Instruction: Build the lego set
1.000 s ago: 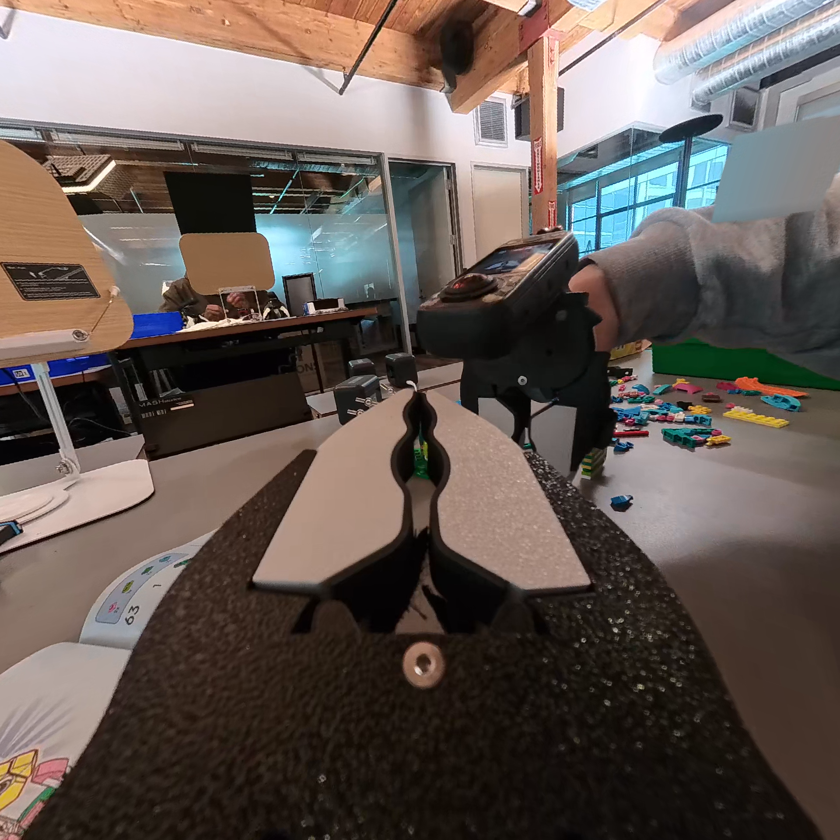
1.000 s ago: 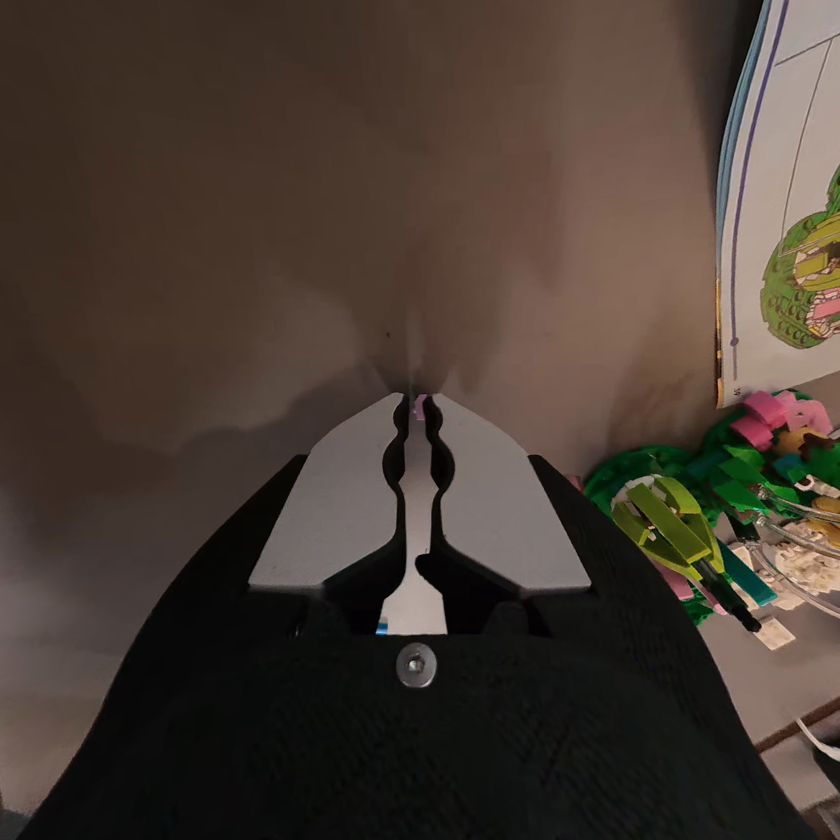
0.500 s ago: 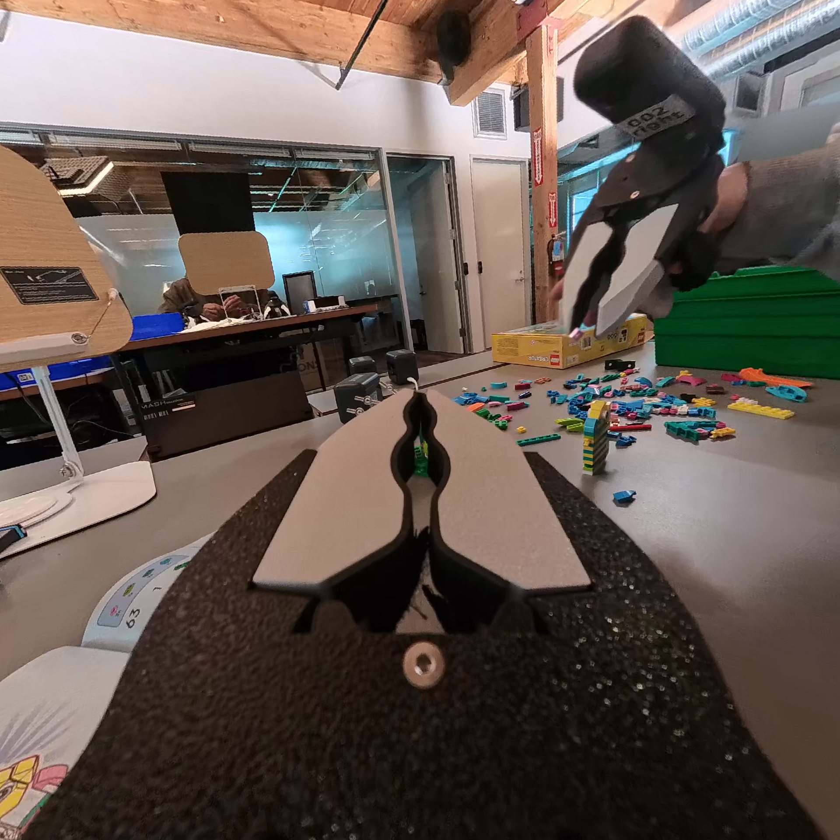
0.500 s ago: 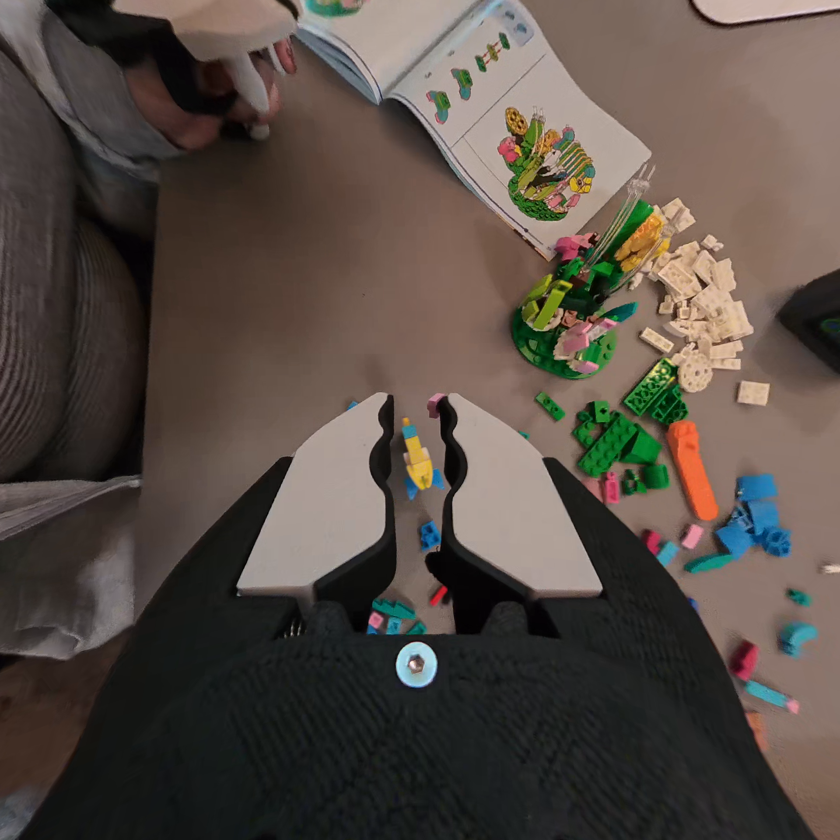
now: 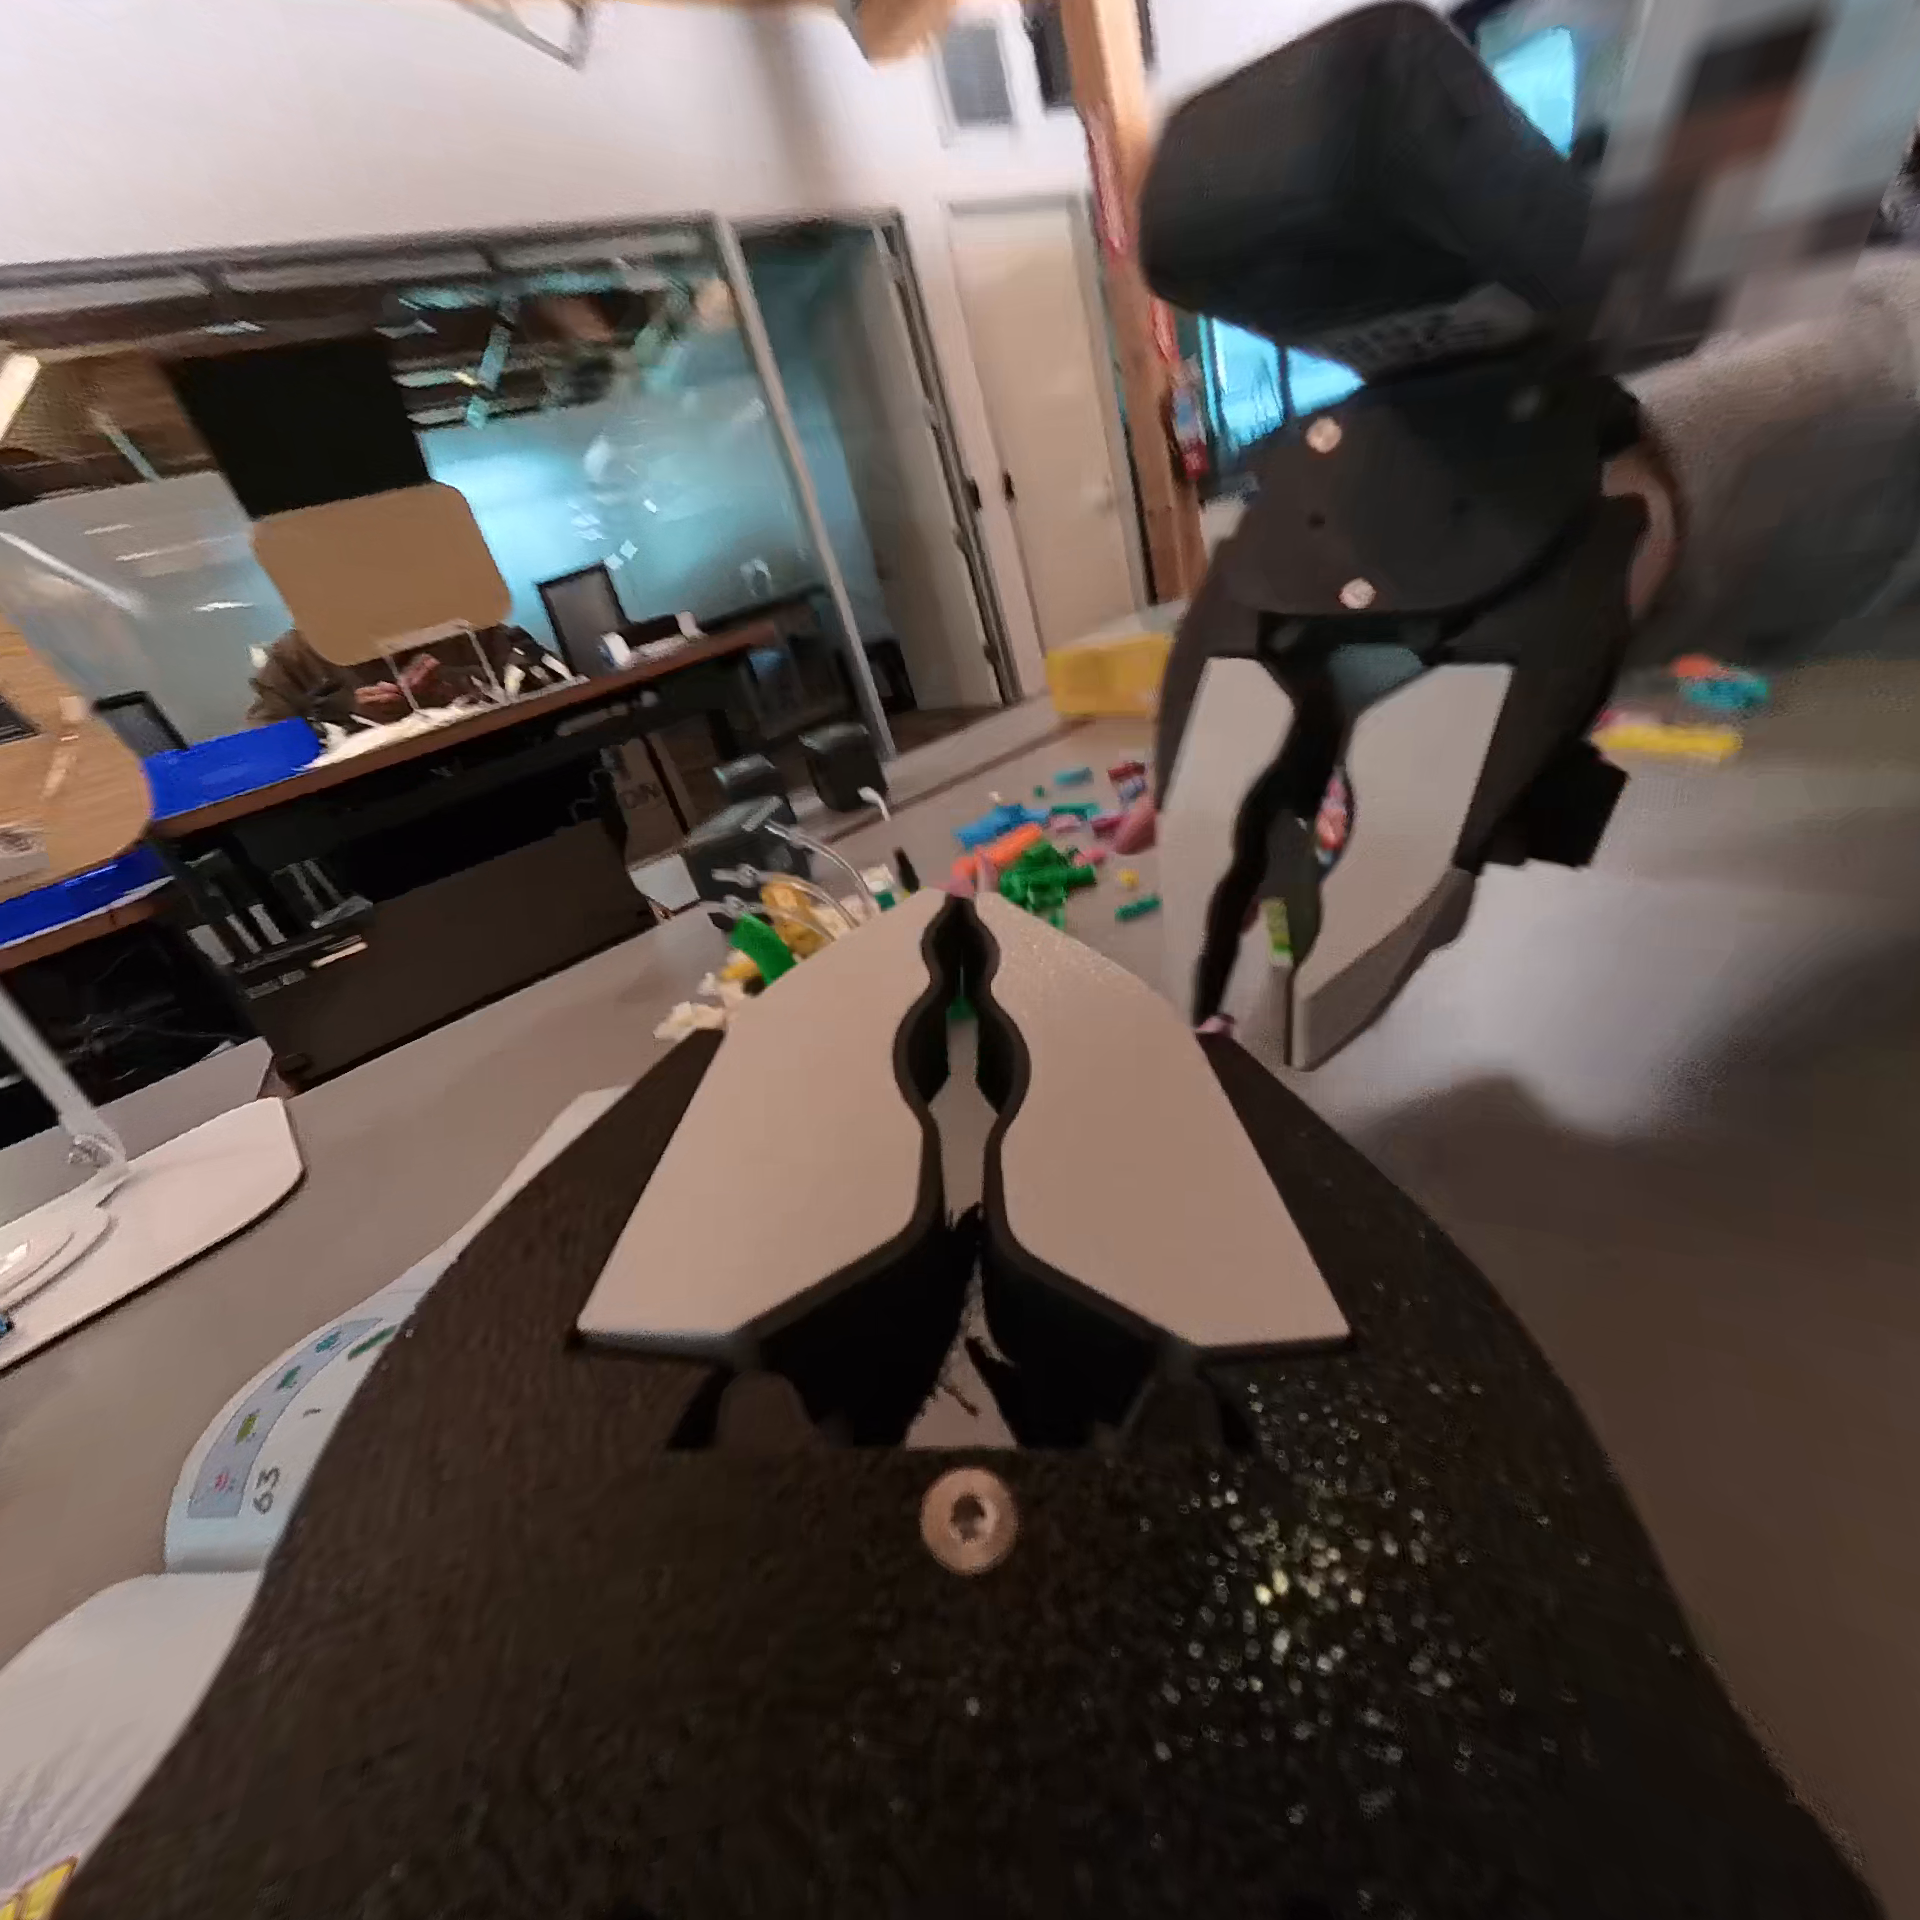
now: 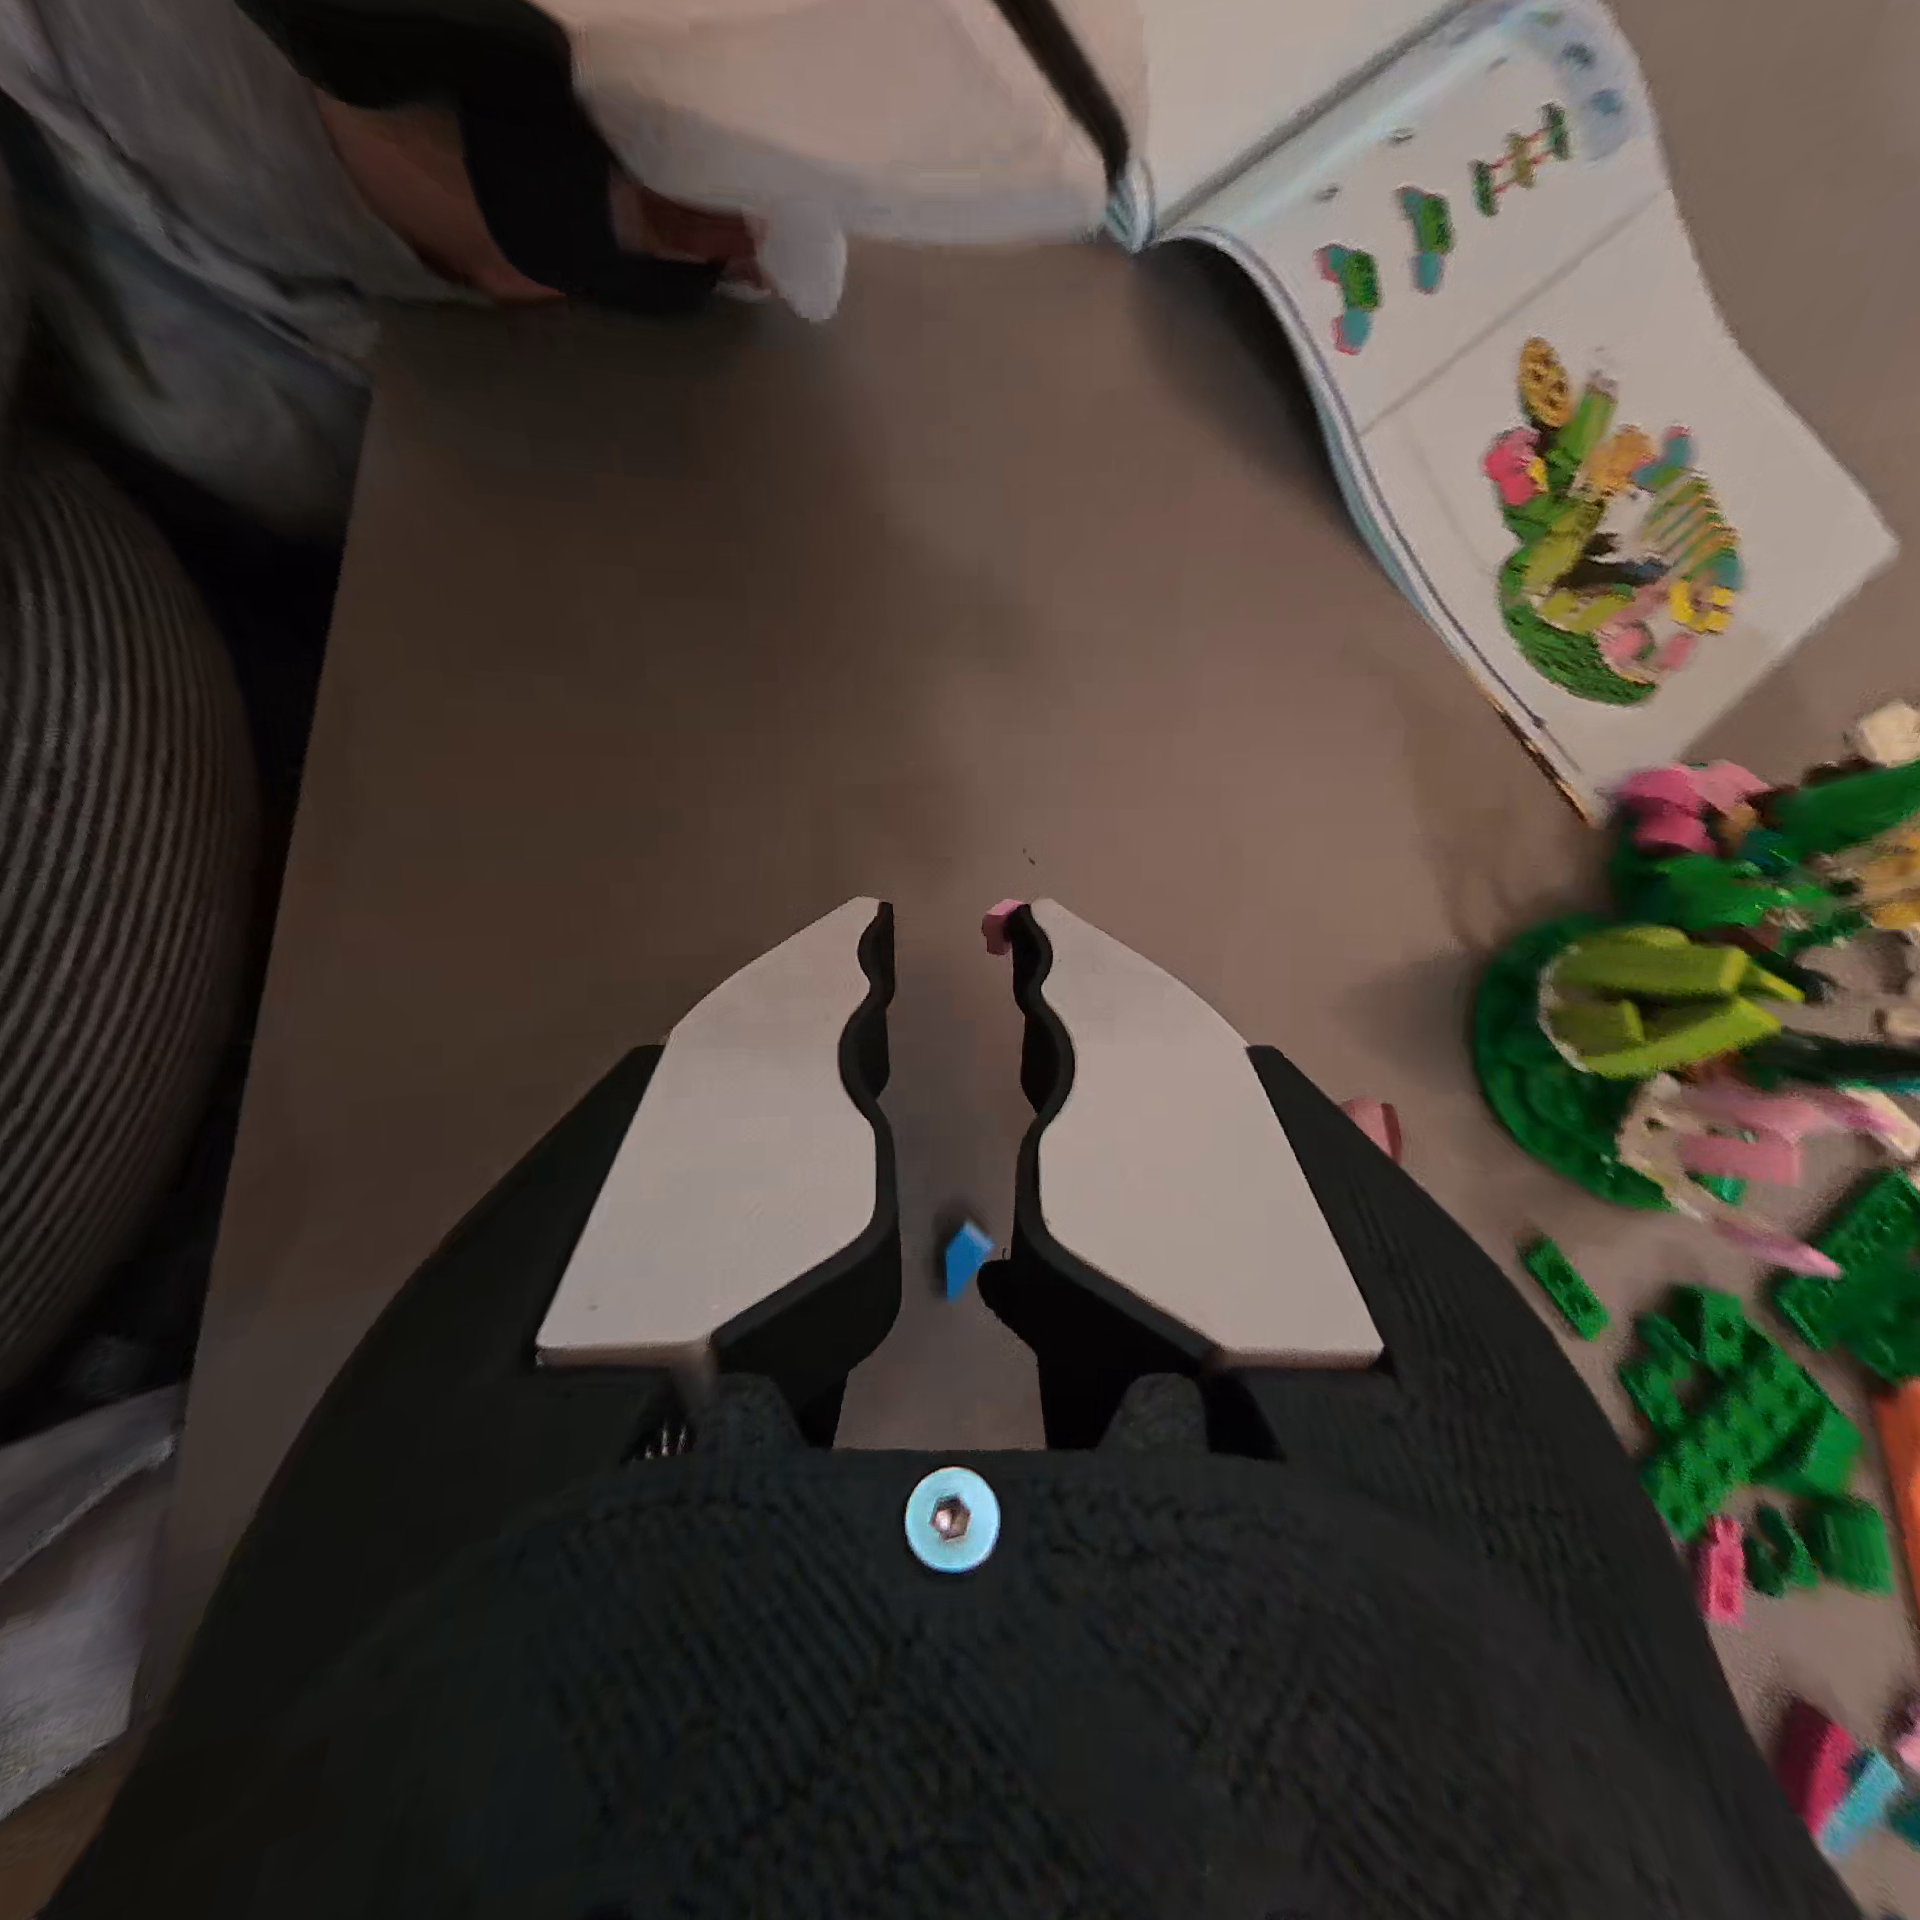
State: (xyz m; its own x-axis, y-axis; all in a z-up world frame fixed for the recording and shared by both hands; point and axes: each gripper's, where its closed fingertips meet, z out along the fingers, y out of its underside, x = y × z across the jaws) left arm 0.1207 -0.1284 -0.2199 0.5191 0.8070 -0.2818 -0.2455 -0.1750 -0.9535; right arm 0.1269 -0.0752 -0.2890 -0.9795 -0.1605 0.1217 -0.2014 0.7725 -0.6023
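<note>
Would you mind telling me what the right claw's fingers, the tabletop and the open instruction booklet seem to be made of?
The right claw fingers look like hard black plastic, probably printed, with flat matte pale-grey top faces and wavy black inner edges. The tabletop seems a smooth grey-brown laminate or similar: uniform, without grain and only faintly shiny. The instruction booklet is thin, lightly glossy printed paper, its pages curving at the spine.

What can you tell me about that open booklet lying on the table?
The instruction booklet lies open and flat on the grey table, up and to the right of the open right gripper. Its pale paper pages curve slightly at the spine. The near page shows a colourful picture of a green, pink and yellow model, with small part drawings above. The half-built green model sits just beyond its lower corner.
</note>
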